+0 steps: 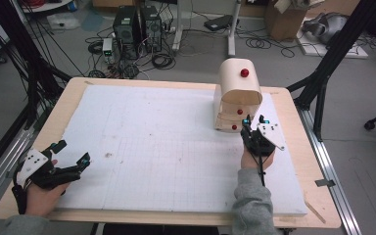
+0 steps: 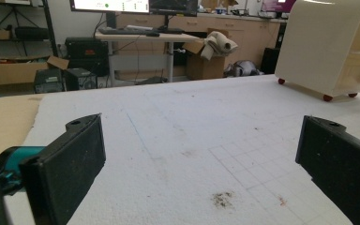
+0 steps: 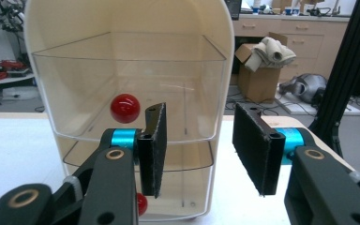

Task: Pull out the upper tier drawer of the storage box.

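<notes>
- A cream plastic cabinet (image 1: 239, 93) with a rounded top stands at the far right of the white mat (image 1: 166, 147); its shell is smooth and a little glossy.
- In the right gripper view the cabinet (image 3: 126, 56) holds two clear drawers, one above the other, and both look see-through and thin-walled.
- A shiny red round knob (image 3: 125, 108) sits on the front of the upper drawer; another red knob (image 3: 141, 203) shows low on the lower one.
- Small red ball feet (image 2: 327, 98) carry the cabinet just above the mat.
- The right tongs (image 1: 253, 120) are released, the jaws apart, just in front of the drawers and near the knobs, touching nothing that I can see.
- The right jaws carry black, rough, grainy pads (image 3: 252, 145) and turquoise metal joints.
- The left tongs (image 1: 72, 152) rest at the near left edge of the mat, wide open and empty, well apart from the cabinet.
- The mat is matte foam with a faint drawn grid and some brown stains (image 2: 222, 199).
- The tabletop (image 1: 73, 93) under it is pale wood with rounded corners.
- Behind, the grey floor carries computer towers (image 1: 137, 29), many cables and cardboard boxes.
</notes>
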Demonstrator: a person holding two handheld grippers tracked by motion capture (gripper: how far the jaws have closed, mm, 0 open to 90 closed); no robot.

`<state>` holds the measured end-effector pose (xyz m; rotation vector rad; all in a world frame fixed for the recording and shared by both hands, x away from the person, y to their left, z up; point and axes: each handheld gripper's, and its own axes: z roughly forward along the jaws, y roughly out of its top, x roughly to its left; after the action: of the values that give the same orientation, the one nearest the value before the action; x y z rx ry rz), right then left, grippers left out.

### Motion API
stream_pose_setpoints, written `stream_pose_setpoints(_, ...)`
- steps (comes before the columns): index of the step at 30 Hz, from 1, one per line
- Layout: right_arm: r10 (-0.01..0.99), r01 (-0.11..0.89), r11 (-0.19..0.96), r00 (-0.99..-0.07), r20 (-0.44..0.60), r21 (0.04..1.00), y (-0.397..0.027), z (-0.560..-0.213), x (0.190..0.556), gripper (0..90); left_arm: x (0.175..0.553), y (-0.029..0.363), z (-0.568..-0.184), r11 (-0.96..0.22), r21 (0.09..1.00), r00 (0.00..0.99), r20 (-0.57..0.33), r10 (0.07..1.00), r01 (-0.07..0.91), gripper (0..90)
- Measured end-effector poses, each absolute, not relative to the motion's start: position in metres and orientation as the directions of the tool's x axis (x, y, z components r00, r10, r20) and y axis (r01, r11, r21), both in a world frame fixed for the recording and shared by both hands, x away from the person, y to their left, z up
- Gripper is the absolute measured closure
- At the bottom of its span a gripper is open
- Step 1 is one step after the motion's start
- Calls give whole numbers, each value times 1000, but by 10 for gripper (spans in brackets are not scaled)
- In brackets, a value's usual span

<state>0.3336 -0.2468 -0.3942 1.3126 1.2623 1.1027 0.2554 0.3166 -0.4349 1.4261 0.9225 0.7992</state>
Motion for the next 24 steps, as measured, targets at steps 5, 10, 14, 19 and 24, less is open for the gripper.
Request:
stream_pose_setpoints(5,999,116,10,44,-15,993,-241,-394,333,546,256,317,-435,8,997,443,-42,896,78,22)
stream_pose_setpoints(10,999,114,3,41,-7,993,-234,-396,332,546,256,317,-434,11,997,445,-45,894,78,22)
stream_pose_setpoints(14,999,111,4,41,-9,994,-227,-397,331,546,256,315,-434,12,997,449,-46,892,79,22)
stream_pose_setpoints(19,999,111,11,36,-15,994,-218,-396,332,546,257,316,-434,12,997,444,-46,895,78,22)
stream_pose_setpoints(24,999,111,10,31,-13,994,-207,-396,333,546,257,316,-434,10,997,447,-46,893,81,22)
